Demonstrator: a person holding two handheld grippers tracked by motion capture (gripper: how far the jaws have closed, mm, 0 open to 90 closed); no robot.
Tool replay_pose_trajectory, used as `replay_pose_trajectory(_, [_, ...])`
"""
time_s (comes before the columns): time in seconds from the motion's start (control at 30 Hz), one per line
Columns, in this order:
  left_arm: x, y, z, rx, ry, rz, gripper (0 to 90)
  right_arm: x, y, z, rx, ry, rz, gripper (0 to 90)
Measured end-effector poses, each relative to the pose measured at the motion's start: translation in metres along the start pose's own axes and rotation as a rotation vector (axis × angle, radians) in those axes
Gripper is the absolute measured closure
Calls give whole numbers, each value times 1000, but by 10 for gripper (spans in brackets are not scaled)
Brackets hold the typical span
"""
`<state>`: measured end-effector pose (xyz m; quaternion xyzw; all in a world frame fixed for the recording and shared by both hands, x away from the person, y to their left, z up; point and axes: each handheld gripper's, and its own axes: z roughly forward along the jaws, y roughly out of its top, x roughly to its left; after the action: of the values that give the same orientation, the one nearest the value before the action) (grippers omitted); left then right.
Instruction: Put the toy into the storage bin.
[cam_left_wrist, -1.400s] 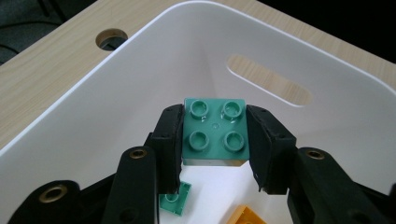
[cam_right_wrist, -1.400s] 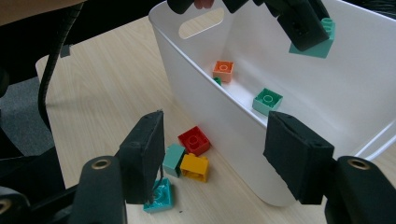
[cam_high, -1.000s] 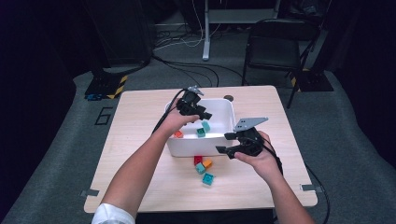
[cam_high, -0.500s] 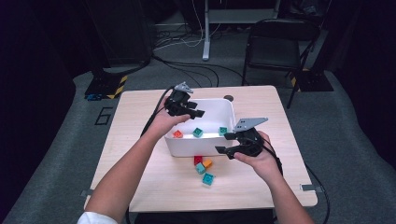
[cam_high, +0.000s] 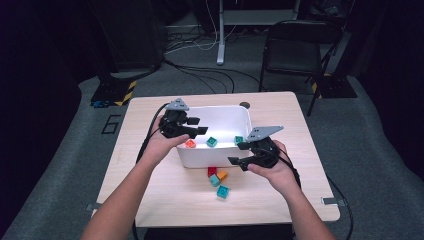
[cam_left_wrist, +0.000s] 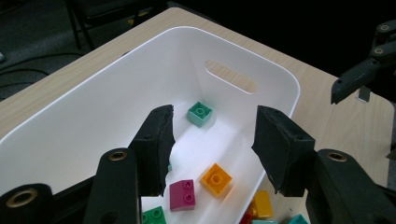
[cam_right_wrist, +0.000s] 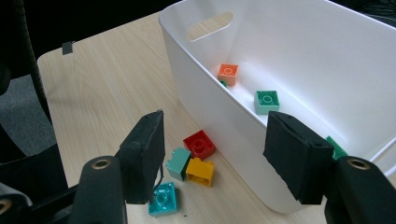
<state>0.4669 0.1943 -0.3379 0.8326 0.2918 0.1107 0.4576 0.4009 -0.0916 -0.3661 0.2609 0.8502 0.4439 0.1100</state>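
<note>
Bricks lie in two lots: an orange-red brick (cam_high: 190, 144) and two teal bricks (cam_high: 212, 142) in the white bin (cam_high: 200, 159) at mid-table (cam_high: 135, 175), and four loose bricks (cam_high: 218, 181) on the table just near of the bin's near wall. Going left to right, bare table lies left of the bin, up to the left edge. The left tool (cam_high: 196, 126) hangs over the bin's left rim, its jaws just opened further and released, nothing between them. The bin's walls fence its bricks on all sides; the top is open. Right of the loose bricks, the right tool (cam_high: 239, 153) hovers beside the bin's near right corner, jaws apart and empty. A narrow strip of table lies beyond it. A folding chair (cam_high: 295, 55) stands on the floor far right.
</note>
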Motion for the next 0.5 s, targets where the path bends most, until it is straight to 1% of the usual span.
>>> replay_pose_trajectory(0.13, [-2,-9,-5,14,29,23,473,3,1,1,13,-4,-1,375])
replay_pose_trajectory(0.17, [-3,-12,-6,19,29,21,474,3,1,1,18,-5,-3,375])
replay_pose_trajectory(0.2, [-4,-14,-8,14,37,25,474,3,1,2,21,-4,-6,376])
replay_pose_trajectory(0.33, [-6,-23,-17,2,50,17,474,6,0,1,26,-4,-6,379])
replay_pose_trajectory(0.37, [-7,-25,-20,10,51,22,473,7,0,1,23,-7,-10,380])
replay_pose_trajectory(0.5, [-9,-38,-27,7,54,17,473,10,-2,1,26,-6,-11,380])
